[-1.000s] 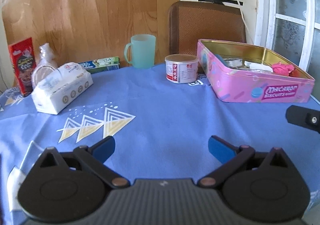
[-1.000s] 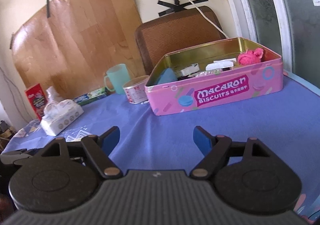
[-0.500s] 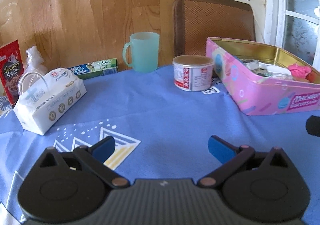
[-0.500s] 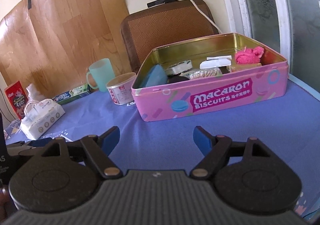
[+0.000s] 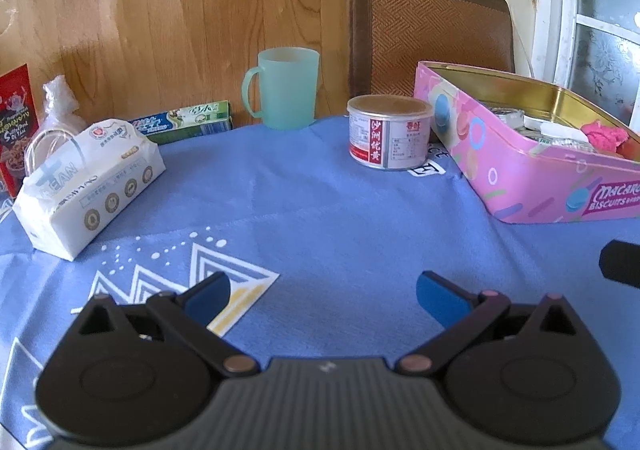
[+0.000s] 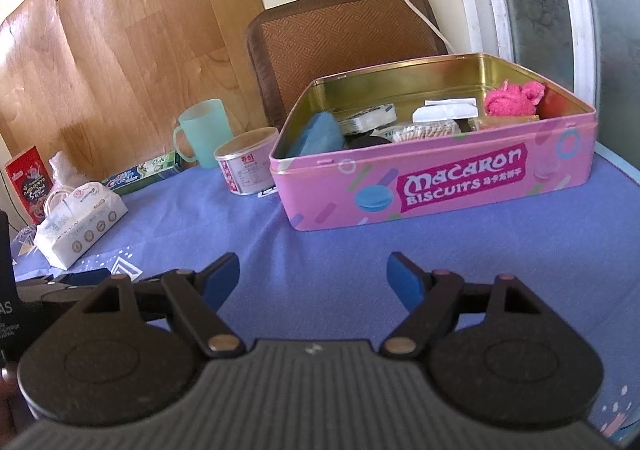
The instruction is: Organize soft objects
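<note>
A white soft tissue pack [image 5: 86, 179] lies on the blue tablecloth at the left; it also shows in the right wrist view [image 6: 78, 223]. A pink open biscuit tin [image 6: 440, 185] stands at the right and holds a pink fluffy cloth [image 6: 514, 97], a blue soft item [image 6: 318, 133] and several small packets. The tin also shows in the left wrist view [image 5: 532, 177]. My left gripper [image 5: 322, 296] is open and empty above the cloth, short of the tissue pack. My right gripper [image 6: 314, 276] is open and empty in front of the tin.
A green mug [image 5: 286, 87], a round can [image 5: 388, 131], a toothpaste box [image 5: 184, 121], a red snack box [image 5: 16, 125] and a clear bag [image 5: 56, 109] stand along the back. A brown chair back [image 5: 432, 33] rises behind the table.
The left gripper has swung right and closer in, so the tissue pack, mug and can sit larger. The right gripper has moved closer to the tin. Both stay open.
</note>
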A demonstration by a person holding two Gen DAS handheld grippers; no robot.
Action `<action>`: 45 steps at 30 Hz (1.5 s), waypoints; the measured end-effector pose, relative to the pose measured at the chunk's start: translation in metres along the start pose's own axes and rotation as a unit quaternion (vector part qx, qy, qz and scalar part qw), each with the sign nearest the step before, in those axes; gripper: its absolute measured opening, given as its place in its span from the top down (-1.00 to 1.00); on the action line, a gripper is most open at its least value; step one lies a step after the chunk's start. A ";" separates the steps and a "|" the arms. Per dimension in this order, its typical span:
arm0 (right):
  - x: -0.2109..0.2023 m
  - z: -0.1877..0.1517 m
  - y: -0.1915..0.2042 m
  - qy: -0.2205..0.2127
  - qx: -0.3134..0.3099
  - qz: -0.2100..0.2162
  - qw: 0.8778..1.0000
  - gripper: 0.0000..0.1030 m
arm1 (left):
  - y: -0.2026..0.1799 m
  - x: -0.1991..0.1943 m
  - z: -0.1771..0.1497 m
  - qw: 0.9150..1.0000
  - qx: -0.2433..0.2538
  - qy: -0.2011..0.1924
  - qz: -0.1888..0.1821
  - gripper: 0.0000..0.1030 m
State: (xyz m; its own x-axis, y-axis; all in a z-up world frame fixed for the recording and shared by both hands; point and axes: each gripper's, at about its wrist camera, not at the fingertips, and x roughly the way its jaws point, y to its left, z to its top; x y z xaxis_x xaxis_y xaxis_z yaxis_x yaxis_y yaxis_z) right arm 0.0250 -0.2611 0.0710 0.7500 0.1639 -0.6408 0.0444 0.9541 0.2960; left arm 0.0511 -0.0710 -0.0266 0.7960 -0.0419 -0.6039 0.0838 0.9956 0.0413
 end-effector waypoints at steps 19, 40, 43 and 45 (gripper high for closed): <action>0.003 -0.005 0.015 -0.004 -0.021 0.003 1.000 -0.60 | 0.003 0.004 -0.003 1.000 -0.008 0.006 -0.009 -0.99; 0.001 -0.008 0.020 -0.009 -0.018 0.003 1.000 -0.60 | -0.001 -0.004 -0.005 1.000 -0.003 0.007 -0.018 -0.99; 0.001 -0.008 0.020 -0.008 -0.019 0.003 1.000 -0.60 | 0.000 -0.006 -0.006 1.000 -0.004 0.006 -0.019 -0.99; 0.001 -0.008 0.020 -0.008 -0.019 0.003 1.000 -0.60 | -0.001 -0.008 -0.006 1.000 -0.004 0.005 -0.019 -0.99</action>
State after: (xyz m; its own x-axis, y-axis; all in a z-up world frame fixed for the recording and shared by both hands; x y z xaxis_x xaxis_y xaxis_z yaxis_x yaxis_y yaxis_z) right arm 0.0213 -0.2394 0.0708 0.7613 0.1660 -0.6268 0.0148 0.9619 0.2729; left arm 0.0414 -0.0708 -0.0267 0.7862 -0.0791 -0.6129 0.1087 0.9940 0.0111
